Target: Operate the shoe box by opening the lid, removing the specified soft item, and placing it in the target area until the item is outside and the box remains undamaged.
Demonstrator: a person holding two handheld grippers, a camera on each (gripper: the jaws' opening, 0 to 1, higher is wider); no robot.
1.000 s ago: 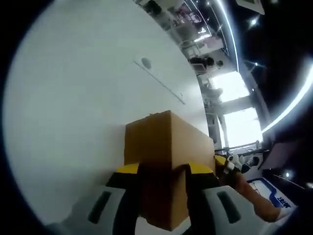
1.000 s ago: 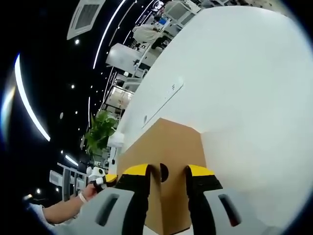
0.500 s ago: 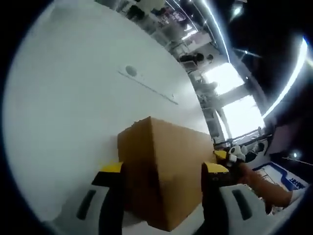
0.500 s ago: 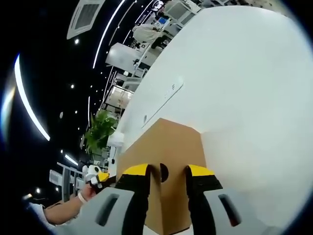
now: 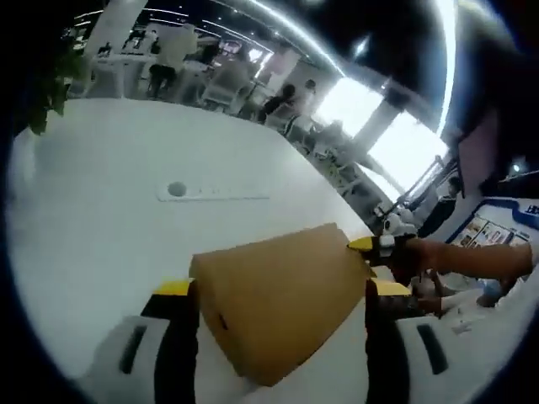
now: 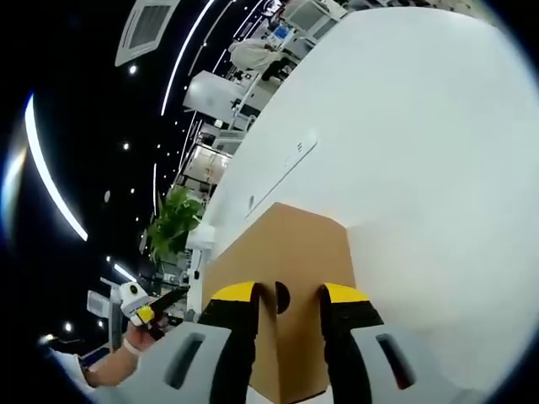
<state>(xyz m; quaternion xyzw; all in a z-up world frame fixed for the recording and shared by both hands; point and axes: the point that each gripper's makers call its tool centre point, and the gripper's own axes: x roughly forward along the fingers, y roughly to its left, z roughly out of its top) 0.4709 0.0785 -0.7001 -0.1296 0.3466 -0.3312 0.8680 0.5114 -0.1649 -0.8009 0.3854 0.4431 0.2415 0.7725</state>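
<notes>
Cardboard box [image 6: 282, 290] sits on white desk [image 6: 421, 151], lid not yet raised. Right tool [image 6: 285, 307] clamped on box end wall, likely steadying it. Left tool [image 5: 278, 307] jaws wide apart, straddling box [image 5: 274, 303], apparently free to work lid. Soft item hidden inside.

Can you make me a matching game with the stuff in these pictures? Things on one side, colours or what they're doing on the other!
Things:
1. shoe box
2. table
3. left hand-held gripper
4. right hand-held gripper

Colours and states:
A. white
B. plain brown cardboard
C. jaws close together, clamped on the box's edge
D. jaws spread wide, one on each side of the box

Pairs: 1-B, 2-A, 3-D, 4-C
</notes>
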